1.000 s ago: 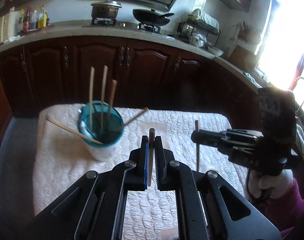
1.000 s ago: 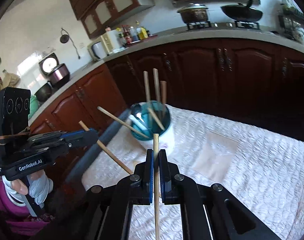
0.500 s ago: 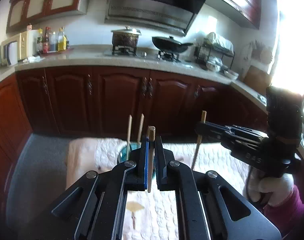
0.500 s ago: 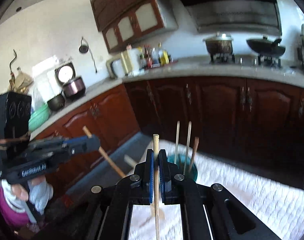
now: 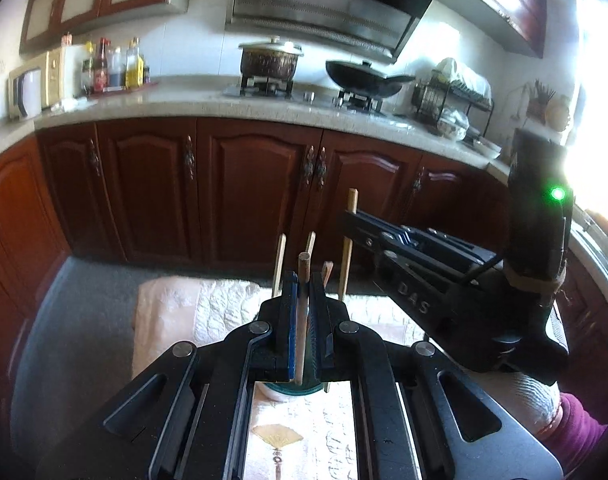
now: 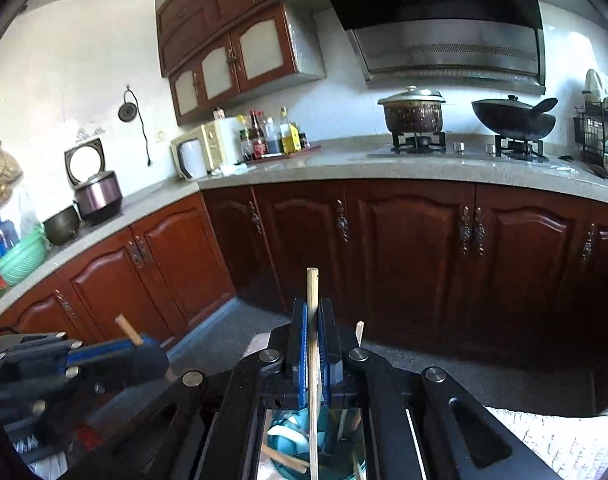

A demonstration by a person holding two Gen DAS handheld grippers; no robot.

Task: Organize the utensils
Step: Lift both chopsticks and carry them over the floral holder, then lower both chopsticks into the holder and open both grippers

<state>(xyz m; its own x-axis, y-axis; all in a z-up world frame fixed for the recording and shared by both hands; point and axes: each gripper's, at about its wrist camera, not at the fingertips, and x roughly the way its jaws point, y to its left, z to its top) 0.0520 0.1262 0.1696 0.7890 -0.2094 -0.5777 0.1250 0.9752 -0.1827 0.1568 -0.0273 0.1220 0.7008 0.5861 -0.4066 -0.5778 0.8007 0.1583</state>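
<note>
- Dark wood cabinets (image 5: 256, 184) under a grey counter (image 6: 344, 164), spanning mid frame in both views.
- Quilted white cloth (image 5: 208, 308), lower centre of left view.
- Left gripper (image 5: 301, 304), bottom centre of left view, pressed together on an upright brown chopstick (image 5: 303, 312).
- Right gripper (image 6: 313, 344), bottom centre of right view, pinching a pale chopstick (image 6: 312, 304), also upright.
- Teal cup (image 6: 300, 440), low in right view behind the right gripper, holding more sticks (image 5: 280, 264).
- Pot (image 5: 270, 60) and black wok (image 5: 360, 78), upper centre of left view.
</note>
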